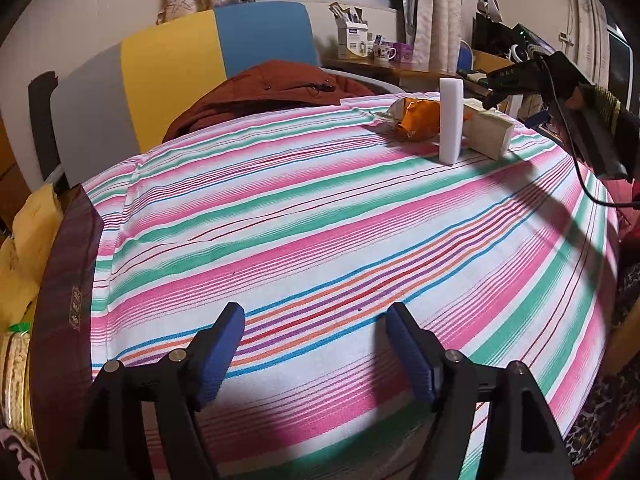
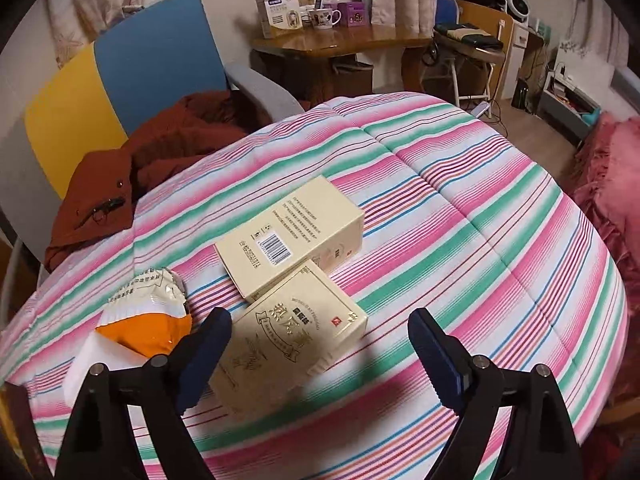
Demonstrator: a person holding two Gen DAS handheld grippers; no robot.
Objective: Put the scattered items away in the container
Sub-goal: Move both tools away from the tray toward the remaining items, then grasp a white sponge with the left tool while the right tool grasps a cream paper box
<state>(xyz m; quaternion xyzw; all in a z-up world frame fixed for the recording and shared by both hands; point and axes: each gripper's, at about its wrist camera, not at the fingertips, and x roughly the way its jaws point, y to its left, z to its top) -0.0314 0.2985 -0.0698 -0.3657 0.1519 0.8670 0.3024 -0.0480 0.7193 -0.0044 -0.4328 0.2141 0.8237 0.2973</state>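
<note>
On the striped tablecloth (image 2: pixel 480 208) lie two cream boxes: a far box with a barcode (image 2: pixel 292 232) and a near box with gold lettering (image 2: pixel 296 328). My right gripper (image 2: pixel 320 320) hangs open over the near box, its left finger across the box's left side and the pads clear of it. An orange and white snack bag (image 2: pixel 148 312) and a white block (image 2: pixel 96 364) sit to the left. In the left wrist view the white block (image 1: pixel 451 120) stands upright beside the snack bag (image 1: pixel 416 118) and a cream box (image 1: pixel 490 132). My left gripper (image 1: pixel 316 320) is open over bare cloth, with the dark maroon container (image 1: pixel 68 272) at its left.
A chair with a grey, yellow and blue back (image 1: pixel 200 60) holds a rust-red jacket (image 1: pixel 272 88) behind the table. A wooden desk (image 2: pixel 340 40) with mugs and cartons stands further back. Pink fluffy fabric (image 2: pixel 612 184) lies right of the table. My right gripper (image 1: pixel 494 87) shows in a gloved hand.
</note>
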